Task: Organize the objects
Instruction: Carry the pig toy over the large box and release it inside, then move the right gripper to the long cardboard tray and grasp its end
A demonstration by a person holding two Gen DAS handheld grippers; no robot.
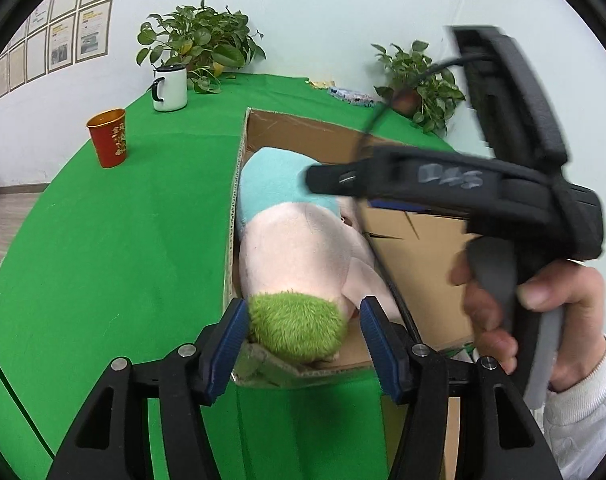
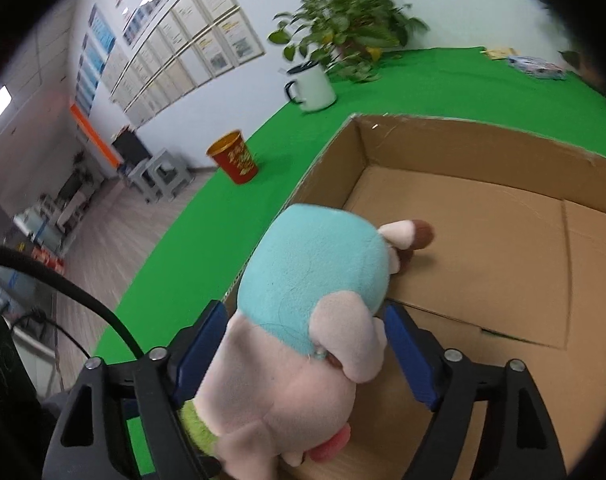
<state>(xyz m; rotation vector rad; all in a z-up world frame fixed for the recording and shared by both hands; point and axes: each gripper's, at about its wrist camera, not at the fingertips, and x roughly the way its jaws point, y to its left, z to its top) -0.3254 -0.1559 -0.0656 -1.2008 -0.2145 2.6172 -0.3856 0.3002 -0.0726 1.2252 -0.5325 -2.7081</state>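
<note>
A plush toy (image 1: 299, 248) with a pink body, a teal back and a green tuft lies in the cardboard box (image 1: 303, 128), against its left wall. My left gripper (image 1: 303, 320) is open; the green tuft sits between its blue pads with a gap on the right side. From above, my right gripper (image 2: 303, 336) straddles the plush toy (image 2: 307, 276) at its middle, open, with its pads just off the fabric. In the left wrist view the right gripper (image 1: 327, 180) is blurred, held by a hand (image 1: 543, 300) over the box.
A green cloth (image 1: 123, 240) covers the table. A red cup (image 1: 109, 142), a white mug (image 1: 170, 88) and two potted plants (image 1: 199, 40) stand at the back. The box floor (image 2: 483, 240) to the right of the toy is bare cardboard.
</note>
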